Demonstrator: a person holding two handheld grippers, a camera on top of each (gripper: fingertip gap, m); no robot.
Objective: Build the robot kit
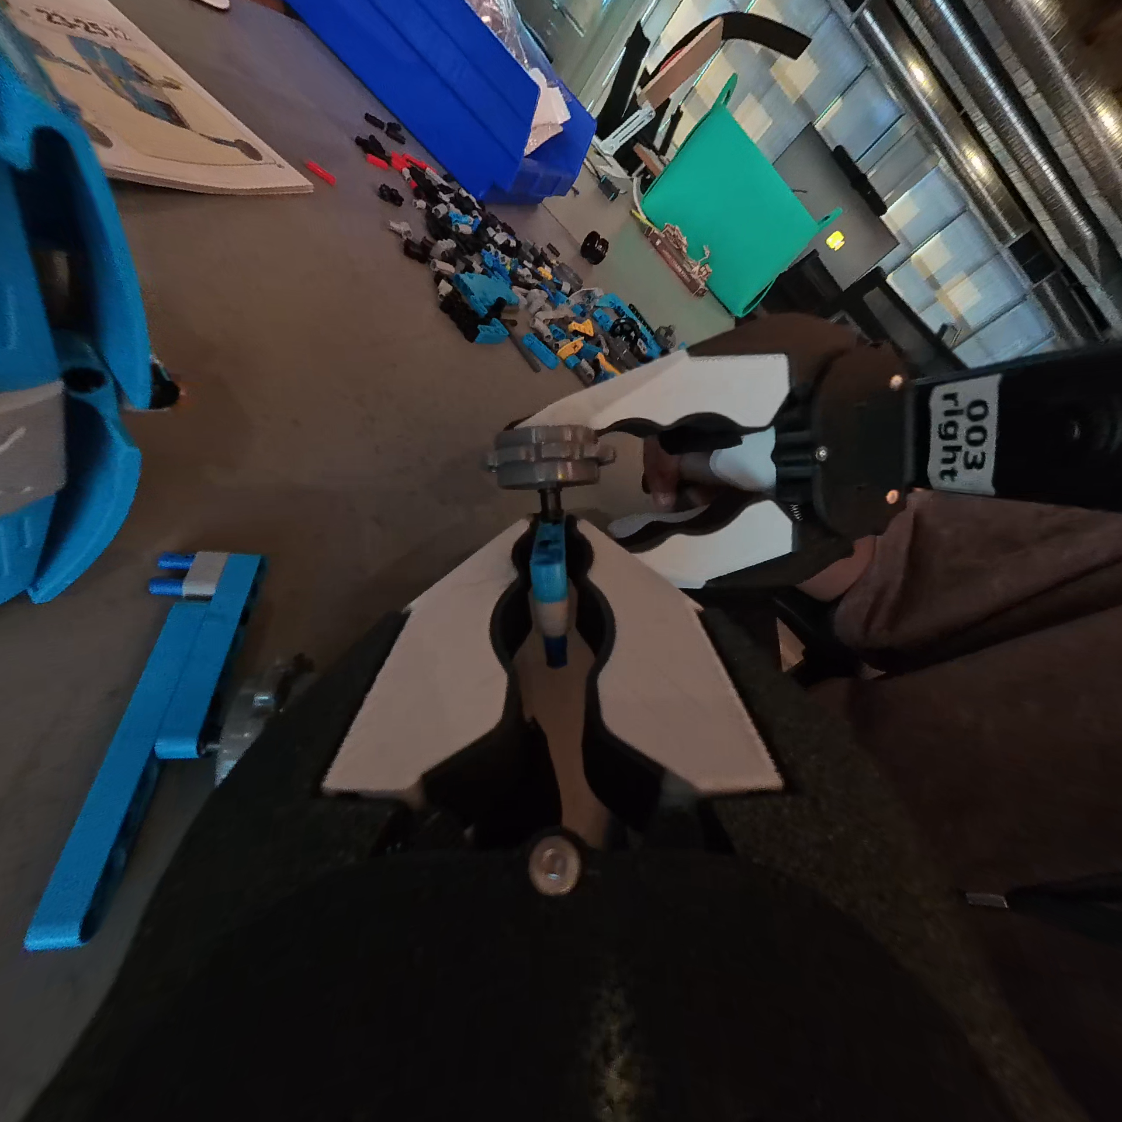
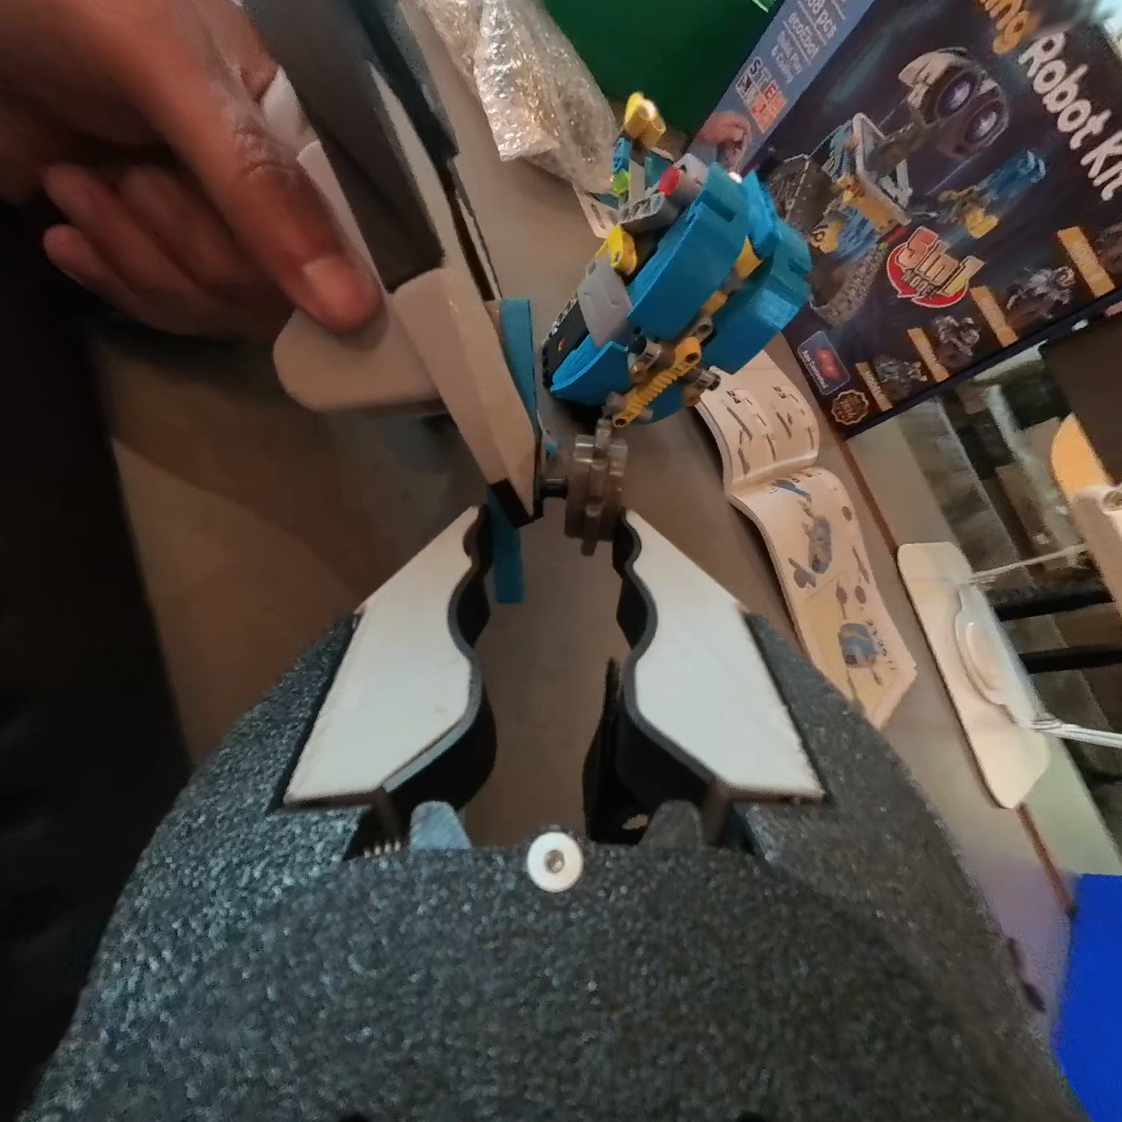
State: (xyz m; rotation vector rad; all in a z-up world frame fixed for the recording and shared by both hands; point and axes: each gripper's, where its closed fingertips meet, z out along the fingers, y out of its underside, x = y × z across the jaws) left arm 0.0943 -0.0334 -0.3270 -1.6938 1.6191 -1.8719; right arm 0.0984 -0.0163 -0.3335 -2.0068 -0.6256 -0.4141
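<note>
My left gripper [image 1: 549, 528] is shut on a small blue beam piece [image 1: 549, 577] with a black axle sticking out past the fingertips. A grey toothed gear [image 1: 549, 455] sits on the end of that axle. My right gripper [image 1: 567, 476] comes in from the right, held in a hand, and is open with its tips on either side of the gear. In the right wrist view the right gripper [image 2: 552, 522] is open, and the gear [image 2: 595, 486] lies against its right fingertip. The left gripper [image 2: 516, 486] reaches in from the upper left with the blue beam [image 2: 509, 564].
A blue and yellow brick model [image 2: 686, 291] stands just beyond the gear. A long blue beam assembly [image 1: 164, 728] lies at the left. A pile of loose parts [image 1: 516, 285], blue bins [image 1: 461, 91], an open booklet [image 2: 819, 546] and the kit box [image 2: 941, 212] are on the table. My two grippers' fingertips are within a few centimetres of each other.
</note>
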